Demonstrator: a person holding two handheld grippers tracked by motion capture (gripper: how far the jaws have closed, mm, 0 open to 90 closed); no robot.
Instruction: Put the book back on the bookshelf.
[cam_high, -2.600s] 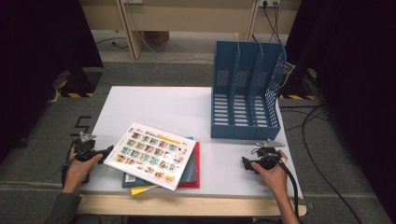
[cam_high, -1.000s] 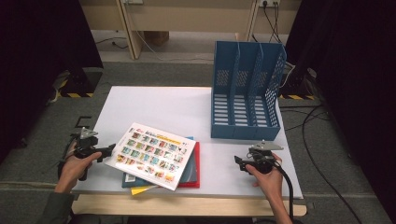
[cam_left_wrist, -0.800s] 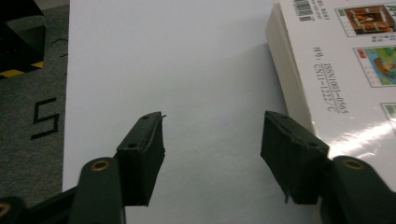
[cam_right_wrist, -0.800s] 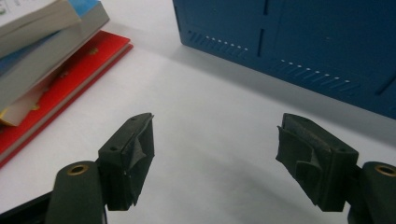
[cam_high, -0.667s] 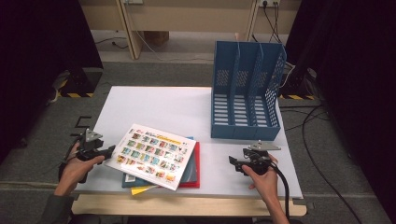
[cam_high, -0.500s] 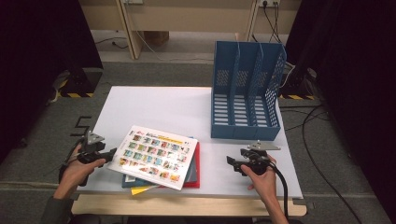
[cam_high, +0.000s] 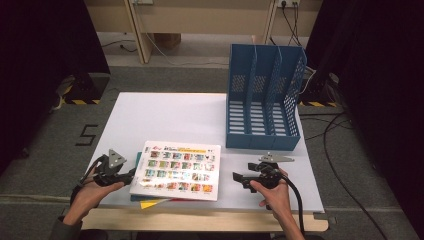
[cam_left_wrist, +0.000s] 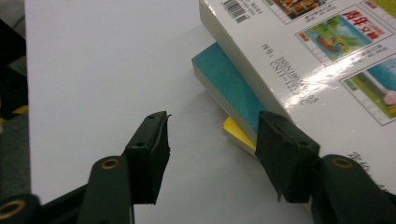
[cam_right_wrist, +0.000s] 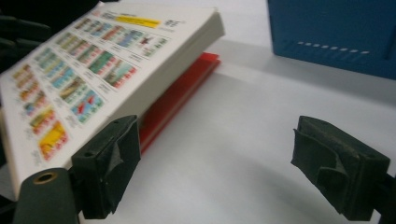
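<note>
Teal and yellow books (cam_left_wrist: 233, 88) under the white book (cam_left_wrist: 327, 56) show past the open left tool (cam_left_wrist: 212, 154).

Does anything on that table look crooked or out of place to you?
The stack of books is untidy. The big white picture book lies askew on top, so a teal book, a yellow one and a red one poke out beneath at different edges. The blue file rack stands upright with its slots empty.
</note>
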